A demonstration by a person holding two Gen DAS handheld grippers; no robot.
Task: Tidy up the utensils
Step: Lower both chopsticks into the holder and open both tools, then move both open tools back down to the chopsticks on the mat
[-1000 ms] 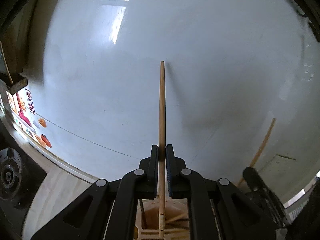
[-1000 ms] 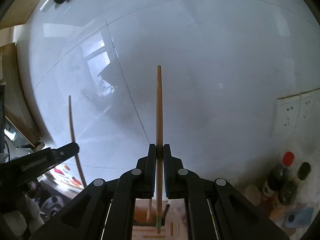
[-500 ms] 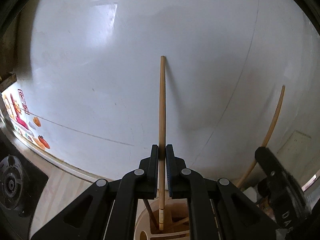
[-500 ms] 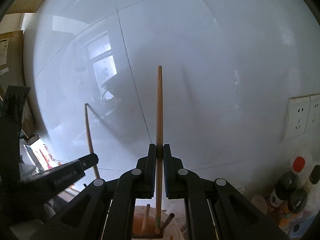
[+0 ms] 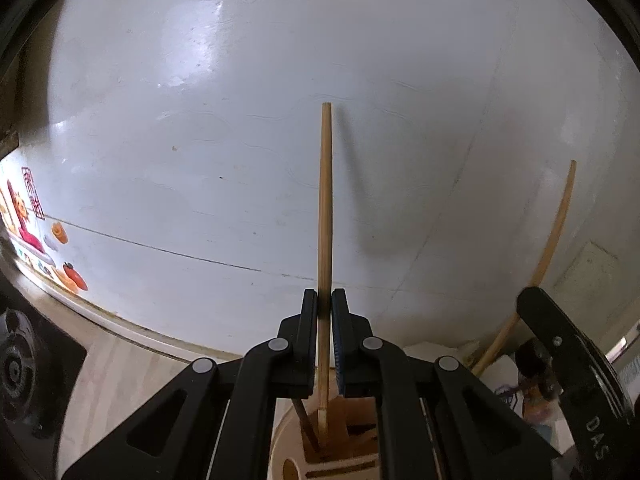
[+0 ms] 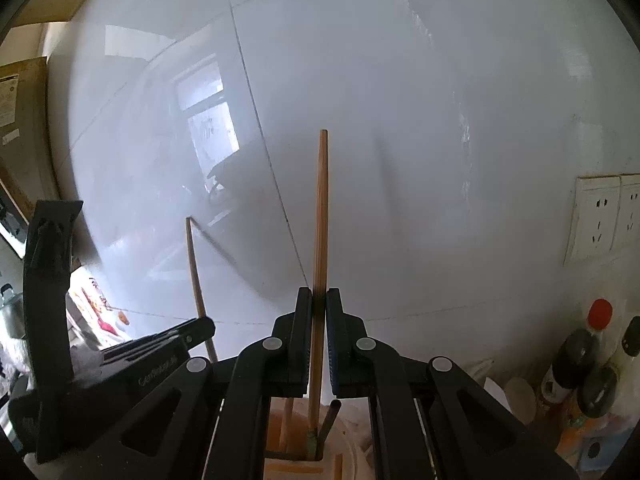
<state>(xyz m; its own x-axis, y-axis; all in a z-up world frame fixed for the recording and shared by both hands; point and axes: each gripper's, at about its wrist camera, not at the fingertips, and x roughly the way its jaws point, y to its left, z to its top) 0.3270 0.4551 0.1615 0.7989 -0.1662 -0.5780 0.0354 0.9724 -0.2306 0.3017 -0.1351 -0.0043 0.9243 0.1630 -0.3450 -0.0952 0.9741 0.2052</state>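
My left gripper (image 5: 324, 300) is shut on a wooden chopstick (image 5: 325, 208) that stands upright, its lower end down in a compartment of a beige utensil holder (image 5: 340, 440). My right gripper (image 6: 319, 298) is shut on a second wooden chopstick (image 6: 320, 216), also upright, its green-banded lower end in a compartment of the holder (image 6: 296, 448). Other dark and wooden sticks stand in the holder. The right gripper with its chopstick (image 5: 556, 240) shows at the right of the left wrist view. The left gripper with its chopstick (image 6: 195, 264) shows at the left of the right wrist view.
A white tiled wall (image 5: 280, 140) fills both views. A gas hob (image 5: 20, 368) and wooden counter (image 5: 112, 384) lie at lower left. Wall sockets (image 6: 600, 216), sauce bottles (image 6: 580, 352) and a cup (image 6: 520, 396) are at the right.
Both grippers have come closer together over the holder and lowered, so the chopsticks' lower ends now sit deeper in its compartments. Both stay shut on their chopsticks.
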